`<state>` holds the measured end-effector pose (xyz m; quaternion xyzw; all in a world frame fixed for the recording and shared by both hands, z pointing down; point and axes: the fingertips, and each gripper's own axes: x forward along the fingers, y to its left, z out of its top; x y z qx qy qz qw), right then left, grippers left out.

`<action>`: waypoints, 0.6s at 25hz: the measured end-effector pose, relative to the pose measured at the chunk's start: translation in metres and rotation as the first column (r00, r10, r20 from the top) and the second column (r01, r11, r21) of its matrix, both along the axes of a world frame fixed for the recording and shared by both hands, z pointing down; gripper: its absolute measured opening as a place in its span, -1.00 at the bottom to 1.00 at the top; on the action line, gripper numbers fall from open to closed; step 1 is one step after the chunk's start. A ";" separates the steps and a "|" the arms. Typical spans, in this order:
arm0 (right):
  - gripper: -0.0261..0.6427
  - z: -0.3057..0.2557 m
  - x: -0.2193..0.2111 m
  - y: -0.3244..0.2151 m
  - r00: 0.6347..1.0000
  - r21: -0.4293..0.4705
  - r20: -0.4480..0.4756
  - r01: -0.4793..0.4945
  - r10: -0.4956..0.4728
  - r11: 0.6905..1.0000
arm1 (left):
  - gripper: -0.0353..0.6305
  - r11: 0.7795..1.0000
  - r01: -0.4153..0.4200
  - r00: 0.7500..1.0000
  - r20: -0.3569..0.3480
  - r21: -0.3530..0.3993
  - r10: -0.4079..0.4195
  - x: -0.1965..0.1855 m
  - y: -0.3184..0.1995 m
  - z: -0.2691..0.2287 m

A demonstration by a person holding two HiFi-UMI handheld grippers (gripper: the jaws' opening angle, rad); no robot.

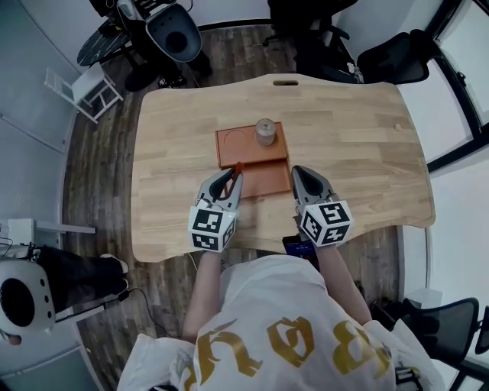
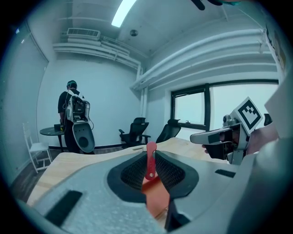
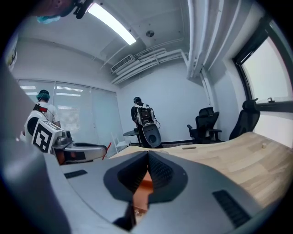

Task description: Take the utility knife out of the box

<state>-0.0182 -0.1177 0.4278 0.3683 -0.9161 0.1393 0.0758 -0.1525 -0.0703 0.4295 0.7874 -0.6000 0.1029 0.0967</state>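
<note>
Light wooden table point(image 1: 367, 137), dark plank floor point(image 1: 99, 168), black office chairs point(image 1: 390, 61), ceiling strip light point(image 2: 122, 13)

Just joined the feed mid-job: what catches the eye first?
A red utility knife stands pinched between the jaws of the left gripper, over the orange box on the wooden table. The right gripper hovers beside it, jaws together, empty; a small roll sits in the box.

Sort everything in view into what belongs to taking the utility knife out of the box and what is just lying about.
Belongs to the job:
- utility knife, red, pinched in the left gripper
- box, open on the table
- right gripper, shut and empty

Just lying about:
- grey cylinder inside the box
- office chair
- white folding chair
</note>
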 end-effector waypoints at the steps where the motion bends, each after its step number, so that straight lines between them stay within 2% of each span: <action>1: -0.89 -0.002 0.000 0.003 1.000 0.004 -0.001 0.004 -0.004 1.000 | -0.72 1.000 0.007 1.000 0.002 0.006 -0.007 -0.001 0.002 -0.003; 6: -0.89 -0.008 0.008 0.012 1.000 0.016 0.006 -0.004 0.003 1.000 | -0.72 0.999 0.008 1.000 -0.002 0.035 -0.008 0.004 0.011 -0.012; 15: -0.89 -0.009 0.003 0.023 1.000 0.016 -0.016 0.013 -0.013 1.000 | -0.72 1.000 -0.001 1.000 -0.005 0.012 0.001 0.004 0.019 -0.010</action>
